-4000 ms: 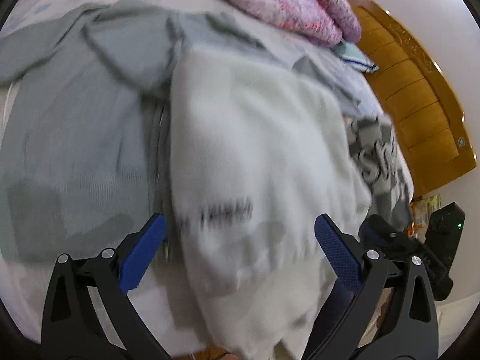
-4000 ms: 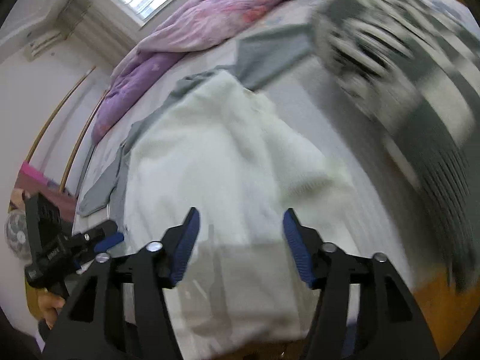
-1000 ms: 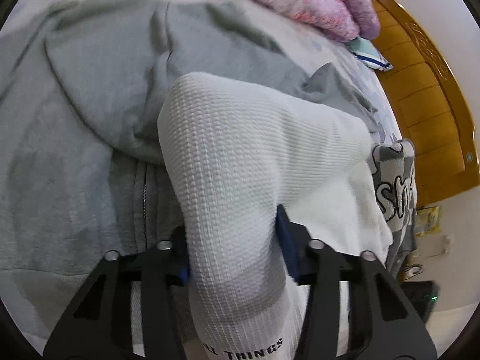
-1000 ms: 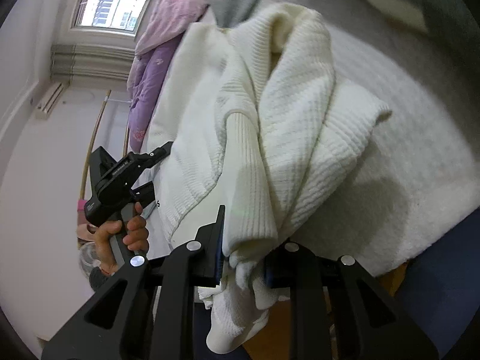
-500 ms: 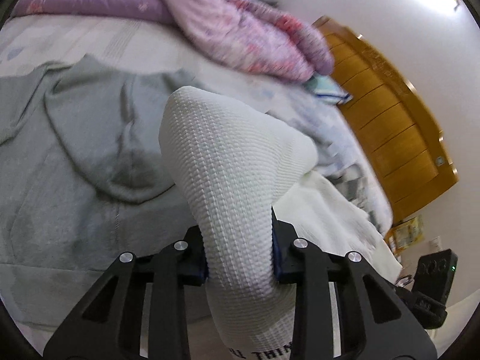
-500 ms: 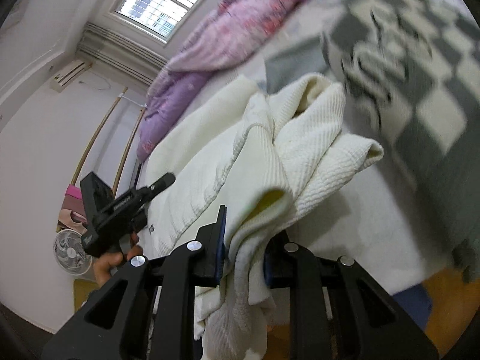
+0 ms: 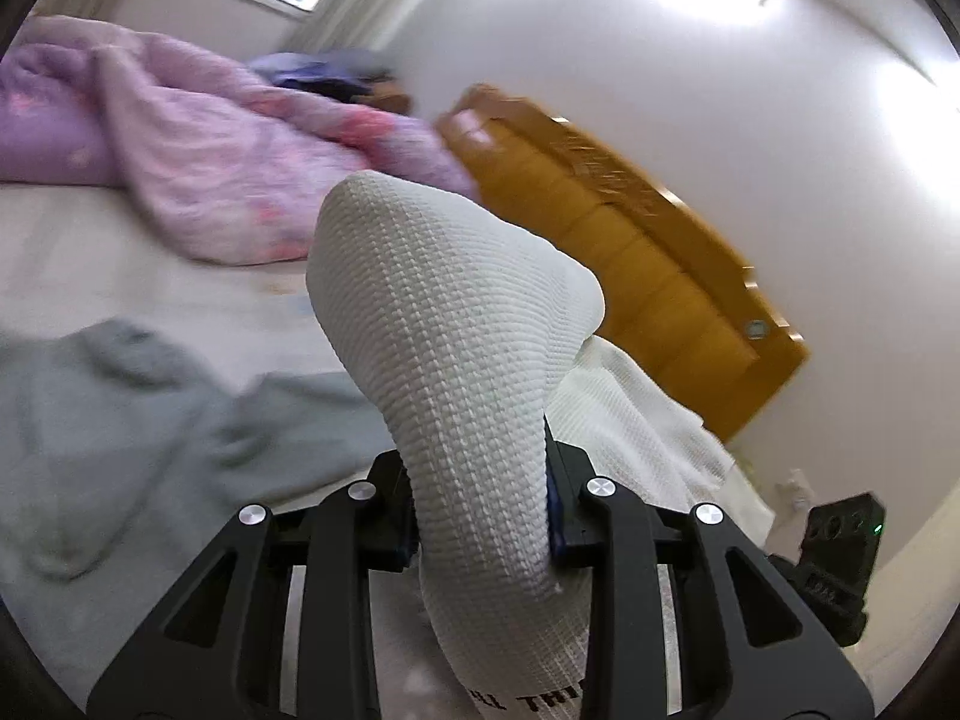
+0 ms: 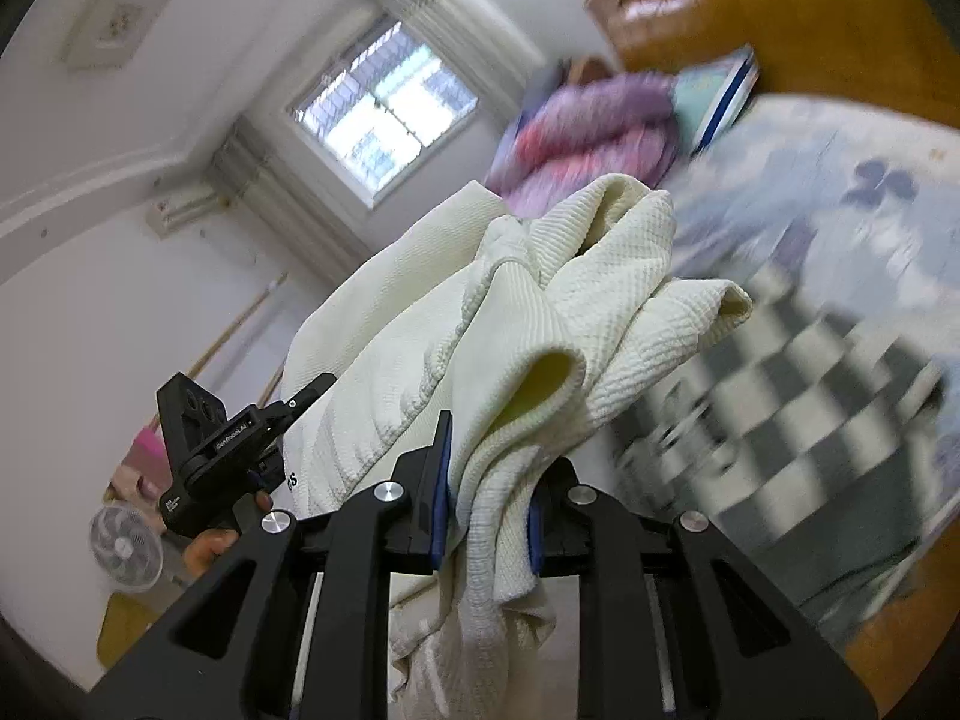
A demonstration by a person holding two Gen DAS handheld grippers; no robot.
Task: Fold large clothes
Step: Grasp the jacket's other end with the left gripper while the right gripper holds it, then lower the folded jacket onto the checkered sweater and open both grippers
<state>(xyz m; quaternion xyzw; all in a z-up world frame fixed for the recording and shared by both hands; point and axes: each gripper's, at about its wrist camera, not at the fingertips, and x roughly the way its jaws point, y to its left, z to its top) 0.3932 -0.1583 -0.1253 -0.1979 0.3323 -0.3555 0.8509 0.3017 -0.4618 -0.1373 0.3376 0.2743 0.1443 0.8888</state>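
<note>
1. Grey garment (image 7: 150,420): I log it lying spread on the bed (image 7: 198,306), left of the white sweater in the left wrist view. It is blurred and rumpled and shows no fold that I can read. I judge it untouched work.

2. Left gripper (image 7: 480,516): its fingers are closed down tight on a thick roll of the white sweater (image 7: 456,330), with no gap visible between pad and cloth. The knit rises above the fingers as a rounded hump, and printed lettering shows on the hem below them.

3. White sweater, main body: it hangs lifted off the bed as a sheet strung between my two grippers. In the right wrist view the same sweater (image 8: 420,324) runs from the left gripper (image 8: 312,390), seen far left, across to my near fingers.

4. Right gripper (image 8: 486,516): its fingers are pinched on a bunched edge of the sweater, with several layers gathered between them and a loose cuff-like loop standing just above.

5. Checked garment (image 8: 780,408): grey and white squares, lying on the bed right of the sweater, blurred. I judge it also waiting.

6. Pink quilt (image 7: 210,150) and wooden headboard (image 7: 630,240): beyond the sweater, at the head of the bed.

7. Progress, my judgement: early. The sweater is grasped at two points and raised, but not yet laid flat or creased. No folded garment is visible. Spreading, folding sleeves and body, then the other pieces, all remain.
</note>
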